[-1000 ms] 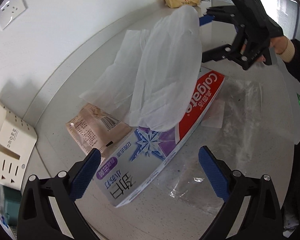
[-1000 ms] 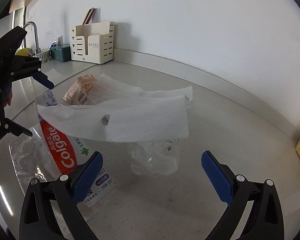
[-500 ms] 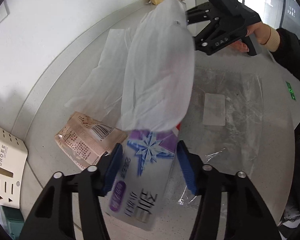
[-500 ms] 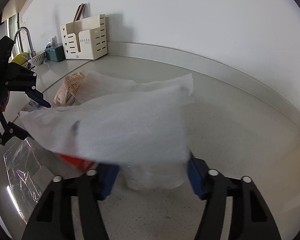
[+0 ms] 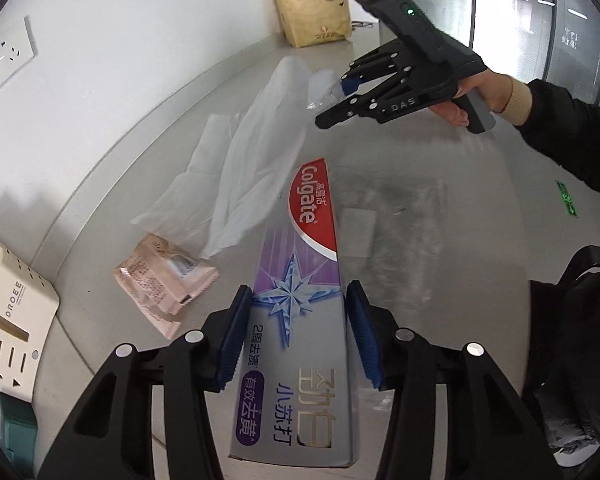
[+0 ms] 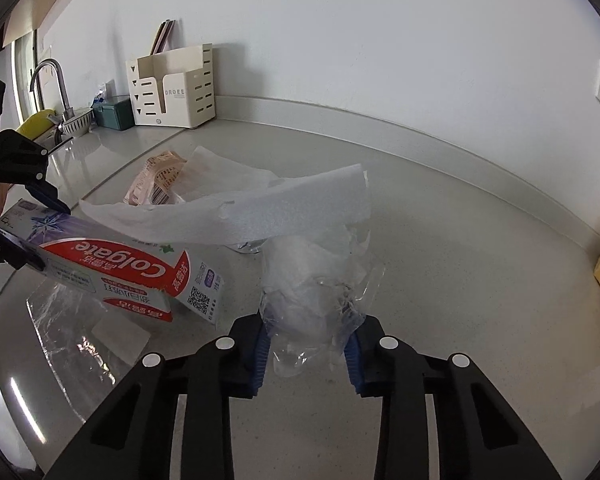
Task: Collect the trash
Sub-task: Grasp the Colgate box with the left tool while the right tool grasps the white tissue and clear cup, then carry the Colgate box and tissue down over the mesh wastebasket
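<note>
My left gripper (image 5: 298,320) has its jaws closing, and the blue pads press both sides of a Colgate toothpaste box (image 5: 300,264), held tilted just off the counter. The box (image 6: 120,268) also shows at the left of the right wrist view. My right gripper (image 6: 308,352) has its jaws closing too, with crumpled clear plastic (image 6: 312,304) squeezed between the pads. A white tissue sheet (image 6: 260,216) drapes from that plastic over the box's far end. A pink snack wrapper (image 5: 164,280) lies on the counter left of the box.
A flat clear plastic sheet (image 5: 420,220) lies on the grey counter under the box. A cream organiser (image 6: 172,92), a teal box (image 6: 114,112) and a faucet (image 6: 54,80) stand by the wall. A brown paper bag (image 5: 312,0) stands at the far end. A person's hand (image 5: 480,96) holds the right gripper.
Both grippers went from wide open to closed: the left onto the toothpaste box, now raised, the right onto the crumpled plastic. The tissue has slid off most of the box.
</note>
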Available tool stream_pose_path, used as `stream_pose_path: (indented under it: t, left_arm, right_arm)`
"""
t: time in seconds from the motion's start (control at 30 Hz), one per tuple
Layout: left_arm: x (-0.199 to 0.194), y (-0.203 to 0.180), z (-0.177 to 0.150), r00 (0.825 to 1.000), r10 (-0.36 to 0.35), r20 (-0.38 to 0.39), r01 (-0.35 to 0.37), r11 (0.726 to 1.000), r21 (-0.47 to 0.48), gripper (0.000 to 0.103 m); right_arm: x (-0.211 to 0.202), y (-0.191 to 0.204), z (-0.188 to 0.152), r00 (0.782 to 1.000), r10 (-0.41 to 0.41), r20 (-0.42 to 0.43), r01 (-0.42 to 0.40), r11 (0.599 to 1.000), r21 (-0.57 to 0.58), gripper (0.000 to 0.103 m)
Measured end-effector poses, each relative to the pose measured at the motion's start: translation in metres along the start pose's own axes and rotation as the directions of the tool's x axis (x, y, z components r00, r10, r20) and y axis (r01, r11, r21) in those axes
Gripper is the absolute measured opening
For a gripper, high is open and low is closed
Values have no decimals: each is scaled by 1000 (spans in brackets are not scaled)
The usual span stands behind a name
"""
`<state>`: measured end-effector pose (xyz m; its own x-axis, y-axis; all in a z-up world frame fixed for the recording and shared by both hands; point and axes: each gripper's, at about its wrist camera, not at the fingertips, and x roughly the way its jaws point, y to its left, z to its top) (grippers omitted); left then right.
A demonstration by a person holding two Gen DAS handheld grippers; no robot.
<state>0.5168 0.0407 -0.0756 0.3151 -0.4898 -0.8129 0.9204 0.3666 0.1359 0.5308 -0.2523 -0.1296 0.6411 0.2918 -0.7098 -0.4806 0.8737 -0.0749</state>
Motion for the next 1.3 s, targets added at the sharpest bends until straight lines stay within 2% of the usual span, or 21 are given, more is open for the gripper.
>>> stream_pose_path:
  t: [0.1,0.23,0.37,0.57,0.93,1.3]
  left_arm:
    - [-8,-22,-3,1000,8,10,-8,1000,9,49]
    - [-23,-37,-6,998,5,56,-3,1000,-29,49]
    - [-27,-27,-8,994,11,106,-4,998,-63,49]
    - [-24,-22,-16,990,29,140,-14,994,-107,49]
    - [-51,-39,-52,977,54,205,-7,975,-222,49]
    - [-84,-94,-85,970,75,231,-13,966,-260,49]
  right_arm:
    - [-19,4,-10,1000,-15,10,15,1000,2,35]
    - [-47,11,-23,999,-34,27,34,999,1,34]
    - [-74,17,-35,998,-45,43,45,999,6,34]
    - [-104,28,-47,996,-51,73,50,999,22,34]
    - [-161,52,-79,992,-75,104,72,997,30,34]
    - [-207,90,-114,991,-64,121,65,998,-4,34]
